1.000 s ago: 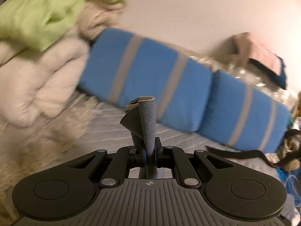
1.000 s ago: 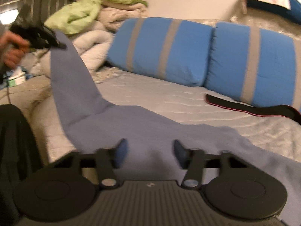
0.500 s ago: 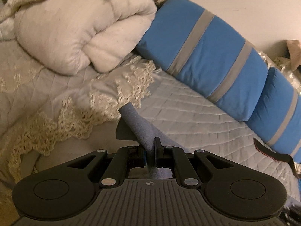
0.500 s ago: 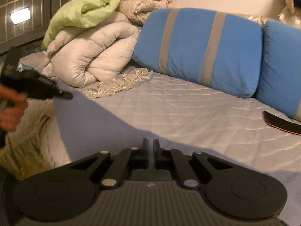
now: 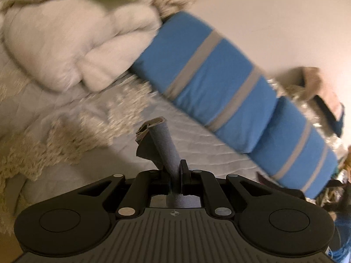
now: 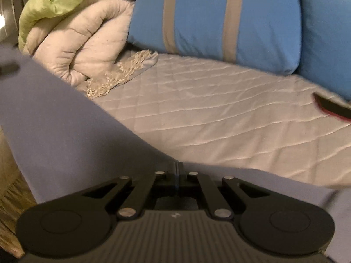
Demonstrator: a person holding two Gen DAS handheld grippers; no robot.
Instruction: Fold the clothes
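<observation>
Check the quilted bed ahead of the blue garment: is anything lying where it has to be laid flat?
Nothing visible does. The quilted bed ahead of the blue garment is bare; the cream comforter, lace edge and dark strap sit at its margins.

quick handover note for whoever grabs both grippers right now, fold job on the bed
Left gripper: shut on a bunched corner of the blue-grey garment, held up off the bed.
Right gripper: jaws closed, apparently pinching the garment's near edge.
The garment hangs spread between the two grippers over the quilted bedspread; the blue striped pillows and the rolled white comforter lie behind.
Done: both holds taken, cloth lifted.
Left: no fold is visible yet; lay it flat on the bedspread, then fold.
</observation>
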